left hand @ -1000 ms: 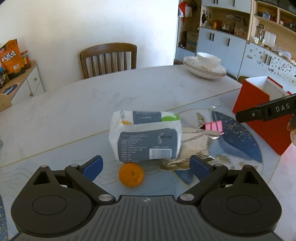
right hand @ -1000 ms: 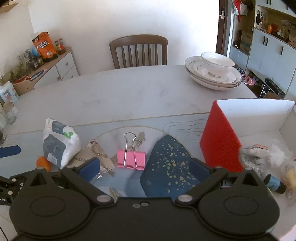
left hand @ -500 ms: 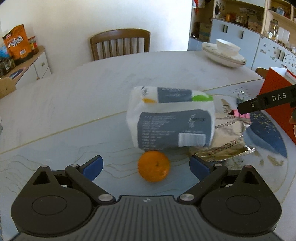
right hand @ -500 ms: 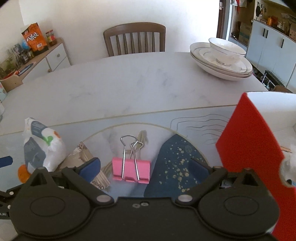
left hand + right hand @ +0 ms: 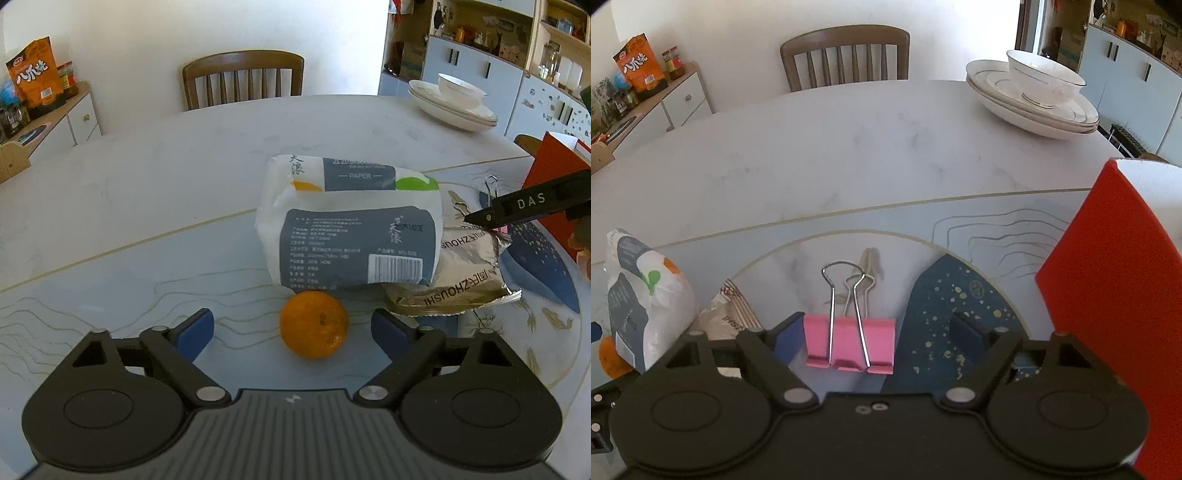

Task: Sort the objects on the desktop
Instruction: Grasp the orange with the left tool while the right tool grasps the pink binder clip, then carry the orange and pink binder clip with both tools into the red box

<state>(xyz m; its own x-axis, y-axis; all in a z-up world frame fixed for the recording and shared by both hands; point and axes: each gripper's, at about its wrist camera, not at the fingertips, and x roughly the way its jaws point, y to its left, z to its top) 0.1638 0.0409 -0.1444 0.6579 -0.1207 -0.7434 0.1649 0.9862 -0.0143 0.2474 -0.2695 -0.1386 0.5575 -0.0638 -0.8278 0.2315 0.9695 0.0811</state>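
An orange point(image 5: 314, 324) lies on the table between the open fingers of my left gripper point(image 5: 291, 334). Behind it sits a white and grey tissue pack point(image 5: 351, 225), leaning on a silver snack packet point(image 5: 465, 273). In the right wrist view, a pink binder clip point(image 5: 849, 341) lies between the open fingers of my right gripper point(image 5: 875, 338). The tissue pack point(image 5: 639, 306) and orange point(image 5: 609, 356) show at the left. A red box point(image 5: 1115, 295) stands at the right. The right gripper's black finger point(image 5: 528, 206) shows in the left wrist view.
Stacked white plates with a bowl point(image 5: 1034, 99) sit at the table's far right. A wooden chair point(image 5: 243, 79) stands behind the table. A sideboard with an orange snack bag point(image 5: 33, 77) is at the far left. The red box point(image 5: 554, 184) is at the right edge.
My left gripper has moved in toward the orange, which now lies between its fingers. My right gripper has moved forward and down, so the pink clip now lies between its fingers.
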